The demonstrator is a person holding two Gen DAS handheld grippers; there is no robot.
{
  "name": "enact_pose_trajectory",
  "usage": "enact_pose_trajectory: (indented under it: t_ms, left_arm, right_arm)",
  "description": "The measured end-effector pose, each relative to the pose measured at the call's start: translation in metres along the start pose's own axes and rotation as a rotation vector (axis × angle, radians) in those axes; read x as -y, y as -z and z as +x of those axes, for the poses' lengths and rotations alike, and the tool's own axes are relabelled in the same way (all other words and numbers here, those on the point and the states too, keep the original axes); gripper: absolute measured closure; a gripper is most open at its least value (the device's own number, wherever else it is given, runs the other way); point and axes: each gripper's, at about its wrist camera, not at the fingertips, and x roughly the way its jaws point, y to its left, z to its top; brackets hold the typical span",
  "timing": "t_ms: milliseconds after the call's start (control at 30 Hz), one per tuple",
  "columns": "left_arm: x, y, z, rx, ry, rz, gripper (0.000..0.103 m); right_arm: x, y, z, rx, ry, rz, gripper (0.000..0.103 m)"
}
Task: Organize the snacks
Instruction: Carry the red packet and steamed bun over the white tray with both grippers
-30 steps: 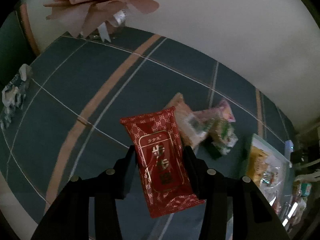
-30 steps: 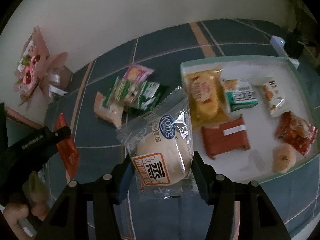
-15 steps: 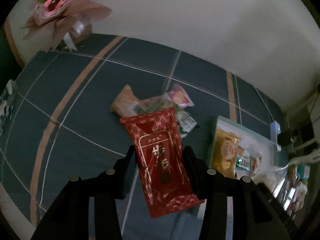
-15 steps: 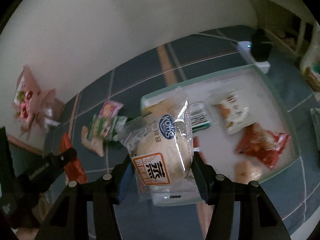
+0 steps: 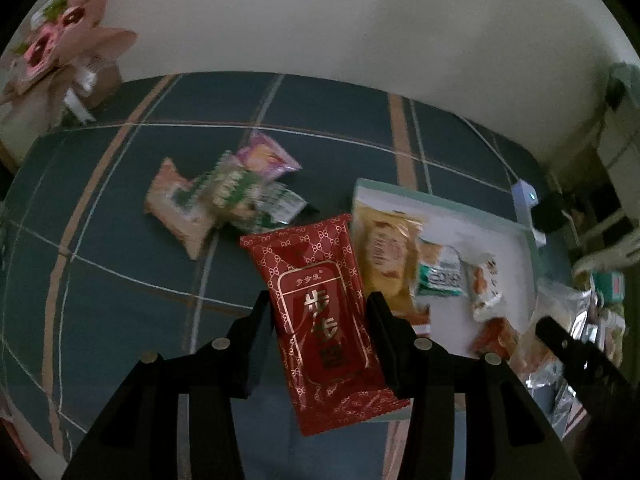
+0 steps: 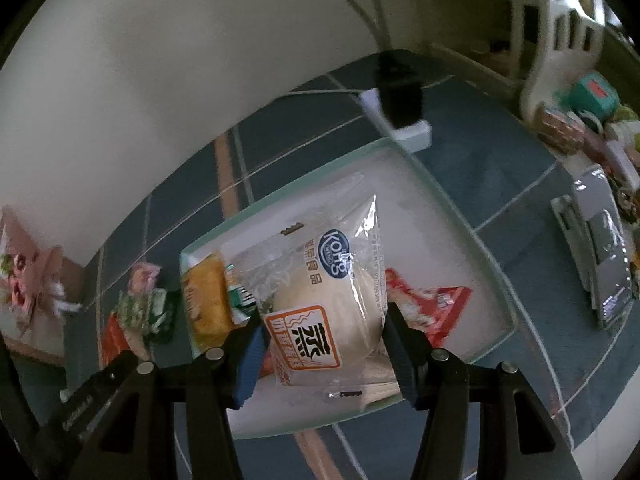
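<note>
My left gripper (image 5: pixel 318 312) is shut on a red snack packet (image 5: pixel 320 312) with gold lettering, held above the blue checked tablecloth (image 5: pixel 120 280) just left of the white tray (image 5: pixel 472 216). My right gripper (image 6: pixel 322 328) is shut on a clear bag with a white steamed bun (image 6: pixel 328 304), hanging over the white tray (image 6: pixel 452 216). Inside the tray lie a yellow packet (image 5: pixel 386 256), a green-and-white packet (image 5: pixel 440 272) and red packets (image 6: pixel 432 304). A loose pile of snacks (image 5: pixel 224 196) lies on the cloth left of the tray.
A pink paper flower bouquet (image 5: pixel 60 52) stands at the far left by the wall. A white power strip with a black plug (image 6: pixel 400 116) lies behind the tray. A silver pouch (image 6: pixel 604 256) and more packets (image 6: pixel 592 128) sit at the right.
Both grippers have swung to the right with their packets still held. The tray has come into the left view, and the bun bag now hangs over the tray's middle.
</note>
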Motion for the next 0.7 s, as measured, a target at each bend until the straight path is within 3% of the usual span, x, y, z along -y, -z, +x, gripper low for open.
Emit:
enact_pose_trajectory:
  t_ms: [200,700]
  left_arm:
    - [0.024,0.006,0.007,-0.019,0.0,0.053,0.054]
    - [0.071,0.013,0.016,-0.013,0.008,0.153,0.054]
  right_arm:
    - [0.016,-0.007,0.002,0.008,0.046,0.012,0.045]
    - [0.02,-0.013,0.014,0.026,0.023,0.015,0.045]
